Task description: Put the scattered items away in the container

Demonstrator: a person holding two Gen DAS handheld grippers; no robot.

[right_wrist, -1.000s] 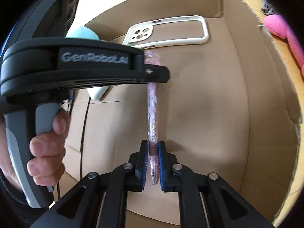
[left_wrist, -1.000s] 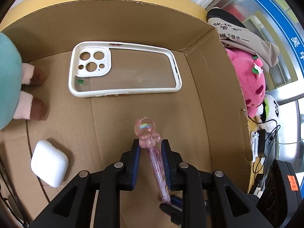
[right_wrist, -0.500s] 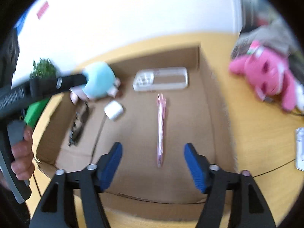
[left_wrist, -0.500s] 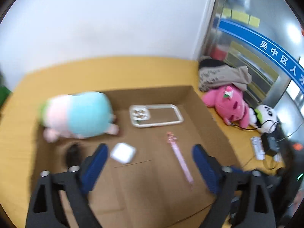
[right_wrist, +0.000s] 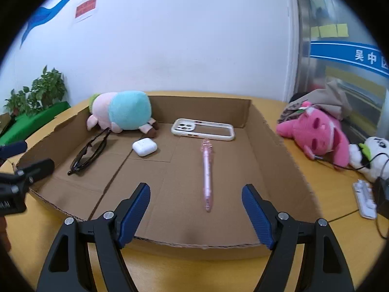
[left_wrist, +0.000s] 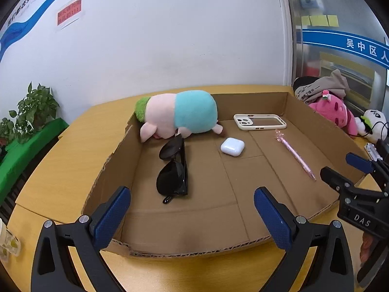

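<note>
- A second ago both grippers were clamped on the pink pen (right_wrist: pixel 207 173) low inside the cardboard box (left_wrist: pixel 287 102); now both are pulled back, and the pen lies loose on the box floor.
- The left gripper (left_wrist: pixel 192 215) hangs over the box's near edge with its jaws spread wide, holding nothing.
- The right gripper (right_wrist: pixel 195 214) is likewise over the box's near edge, jaws wide apart and empty.
- The pen lies in the right part of the box, its ornamented end pointing toward the far wall.
- The phone case (left_wrist: pixel 259 122) lies flat near the box's far wall, just beyond the pen's tip.
- The white earbud case (left_wrist: pixel 232 146) sits mid-box, left of the pen.
- The sunglasses (left_wrist: pixel 173 169) lie in the box's left half.
- The plush toy (left_wrist: pixel 180 115) rests in the far-left corner of the box.
</note>
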